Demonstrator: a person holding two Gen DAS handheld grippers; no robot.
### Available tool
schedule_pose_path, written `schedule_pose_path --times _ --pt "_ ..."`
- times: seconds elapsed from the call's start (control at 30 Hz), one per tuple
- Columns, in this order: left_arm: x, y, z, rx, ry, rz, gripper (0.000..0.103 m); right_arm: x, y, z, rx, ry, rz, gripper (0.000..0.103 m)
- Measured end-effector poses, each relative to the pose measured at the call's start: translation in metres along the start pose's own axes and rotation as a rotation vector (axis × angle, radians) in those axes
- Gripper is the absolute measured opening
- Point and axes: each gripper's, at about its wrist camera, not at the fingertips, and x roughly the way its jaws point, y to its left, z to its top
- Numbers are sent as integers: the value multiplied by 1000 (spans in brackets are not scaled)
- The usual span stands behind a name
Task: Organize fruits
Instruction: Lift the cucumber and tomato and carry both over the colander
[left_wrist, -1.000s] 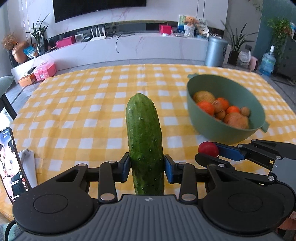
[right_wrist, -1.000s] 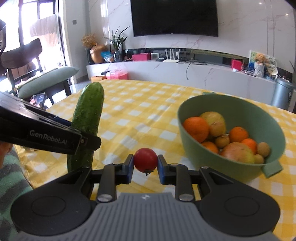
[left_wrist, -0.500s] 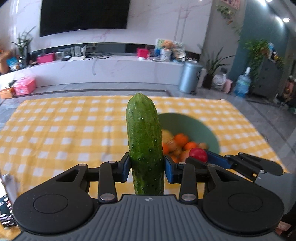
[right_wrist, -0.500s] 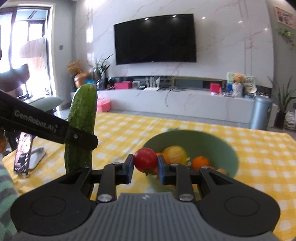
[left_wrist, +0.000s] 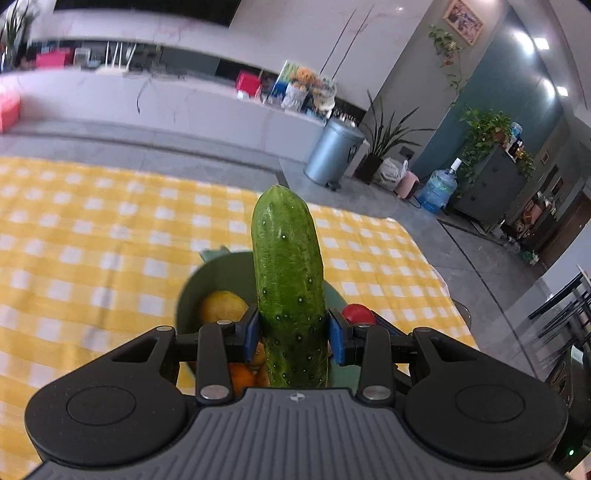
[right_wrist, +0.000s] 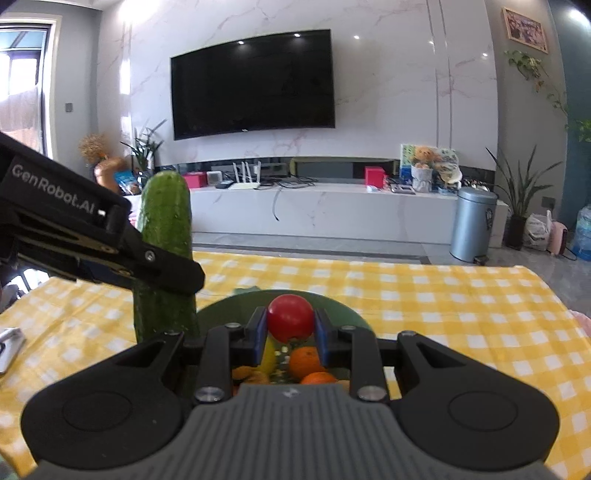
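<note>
Yellow-checked tablecloth (left_wrist: 92, 258) under green bowl (left_wrist: 218, 273); left hand-held gripper (left_wrist: 291, 334) clamps cucumber (left_wrist: 288, 280), right hand-held gripper (right_wrist: 290, 328) clamps tomato (right_wrist: 290, 322)

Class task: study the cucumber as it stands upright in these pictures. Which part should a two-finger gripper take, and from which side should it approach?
Grip the cucumber on its straight lower body, pads on opposite long flanks, approaching horizontally. It stands upright; the domed tip would probably slip. The left gripper holds it so.
</note>
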Motion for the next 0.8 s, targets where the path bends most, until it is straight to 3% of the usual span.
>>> schedule_pose_path --times 0.4,0.53,0.8 --pt "52 30 -8 -100 109 24 42 41 -18 -17 41 60 1 23" --pt "58 30 -7 -85 123 10 42 48 -18 -19 33 70 0 23" --pt "64 20 -6 -29 144 56 45 48 -12 -23 39 93 -7 23"
